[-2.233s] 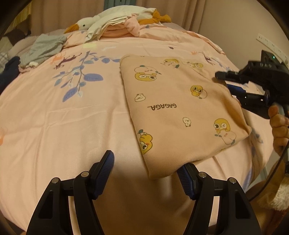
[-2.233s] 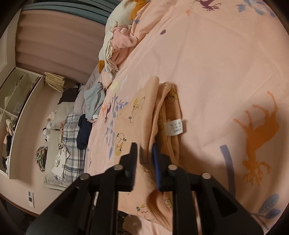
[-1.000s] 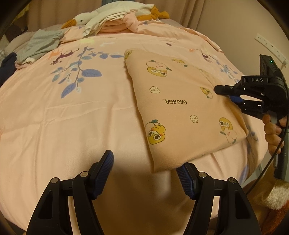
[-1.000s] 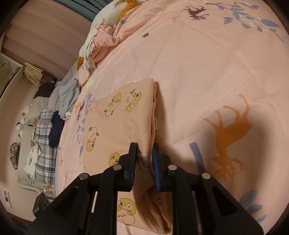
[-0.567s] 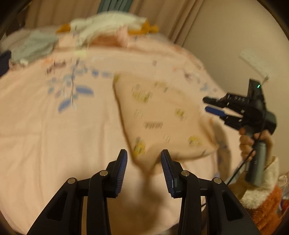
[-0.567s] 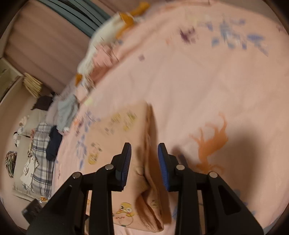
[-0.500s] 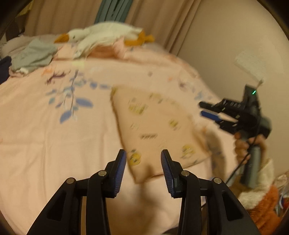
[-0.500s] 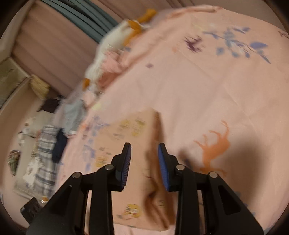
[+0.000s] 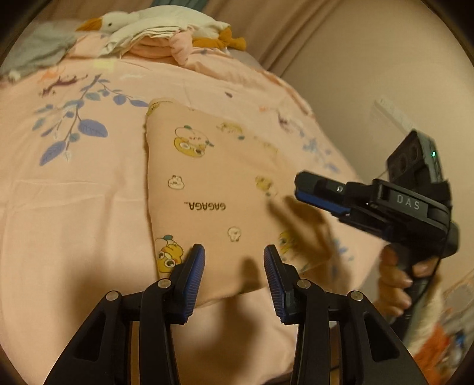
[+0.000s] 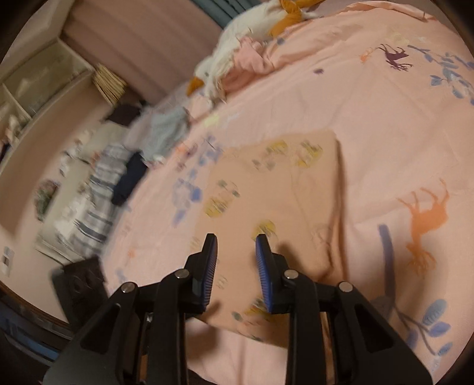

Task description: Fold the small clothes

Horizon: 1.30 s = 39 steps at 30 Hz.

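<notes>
Peach fleece, the folded garment (image 9: 213,189) lies flat on the pink bedspread (image 9: 74,207) directly ahead of the left gripper (image 9: 234,275), whose blue-padded fingers stand apart with nothing between them, above its near edge. To its right, the right gripper (image 9: 299,195) hovers over the garment's right side. A plush goose (image 9: 154,20) lies far ahead.

From the right wrist, the right gripper (image 10: 235,266) is parted and empty, the garment (image 10: 275,207) beneath and ahead of it.
</notes>
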{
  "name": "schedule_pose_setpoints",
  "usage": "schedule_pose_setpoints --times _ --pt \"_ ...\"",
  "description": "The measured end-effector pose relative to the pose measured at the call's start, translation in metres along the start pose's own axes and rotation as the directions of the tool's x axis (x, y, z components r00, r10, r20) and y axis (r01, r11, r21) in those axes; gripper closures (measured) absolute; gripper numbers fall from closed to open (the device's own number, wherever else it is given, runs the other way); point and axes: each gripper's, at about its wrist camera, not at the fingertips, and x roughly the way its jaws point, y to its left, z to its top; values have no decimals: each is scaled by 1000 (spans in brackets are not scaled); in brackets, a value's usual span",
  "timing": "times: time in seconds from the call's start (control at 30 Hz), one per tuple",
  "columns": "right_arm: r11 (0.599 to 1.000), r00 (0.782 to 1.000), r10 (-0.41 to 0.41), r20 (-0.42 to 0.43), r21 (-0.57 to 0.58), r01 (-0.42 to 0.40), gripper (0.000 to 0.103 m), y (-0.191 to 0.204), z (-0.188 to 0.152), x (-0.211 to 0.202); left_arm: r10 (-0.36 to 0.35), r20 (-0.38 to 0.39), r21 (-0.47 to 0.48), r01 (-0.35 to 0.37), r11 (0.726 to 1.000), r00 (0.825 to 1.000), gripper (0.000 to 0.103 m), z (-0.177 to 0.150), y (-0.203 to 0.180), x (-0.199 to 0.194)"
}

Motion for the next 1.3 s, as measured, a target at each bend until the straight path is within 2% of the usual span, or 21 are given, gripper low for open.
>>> schedule_pose_setpoints --times 0.07,0.1,0.2,0.27,0.3,0.33,0.5,0.6,0.7,0.73,0.77,0.8,0.87,0.9,0.93,0.97,1.13,1.3 --pt "996 996 -84 -30 13 85 77 -9 -6 4 5 -12 6 -4 1000 1000 62 -1 0 3" --pt "993 992 -114 -50 36 116 81 -17 -8 5 1 -21 -4 -1 1000 1000 63 -1 2 6" --pt "985 991 -103 -89 126 114 89 -41 -10 2 -3 -46 -37 1 999 999 63 -4 10 13" --pt "979 986 -134 -101 144 148 89 -51 -13 -1 -13 -43 -61 10 998 999 63 -5 14 17" --pt "971 977 -183 -107 135 197 81 -54 -15 -1 -14 -40 -70 11 998 999 63 -5 15 17" --pt "962 967 -230 -112 127 244 83 -57 -18 -3 -12 -42 -74 9 997 999 63 -5 15 19" --pt "965 980 -179 -83 178 192 81 -67 -24 -15 2 -43 -68 -5 998 999 63 -5 11 18" --pt "972 986 -168 -3 168 166 78 -61 -26 -27 6 -35 -60 -8 998 999 63 -7 10 19" --pt "991 994 -20 104 136 6 79 -48 -25 -40 25 -28 -29 -25 999 999 63 -9 7 21" --pt "992 991 63 122 102 -76 79 -39 -26 -41 32 -26 -20 -33 999 999 63 -9 6 22" --pt "992 989 89 116 84 -99 79 -34 -27 -40 42 -24 -9 -42 999 999 63 -10 5 22" --pt "993 991 85 100 68 -92 79 -28 -30 -35 49 -21 2 -49 999 999 63 -10 3 23" --pt "998 1000 -6 27 63 4 79 -23 -38 -16 55 -17 22 -55 998 998 63 -9 2 25" --pt "996 998 -56 -32 68 58 84 -24 -43 -3 57 -22 29 -56 998 998 63 -9 3 26" --pt "991 991 -101 -90 77 108 85 -27 -48 10 55 -27 29 -54 998 998 63 -8 3 26" --pt "989 988 -119 -95 79 126 86 -28 -50 15 48 -29 24 -47 999 998 63 -8 5 26" --pt "991 986 -129 -102 22 132 85 -25 -51 11 4 -14 -14 -4 1000 1000 63 -8 13 26" --pt "991 987 -132 -90 -11 132 85 -24 -61 5 39 10 20 -39 999 999 62 -12 5 26"
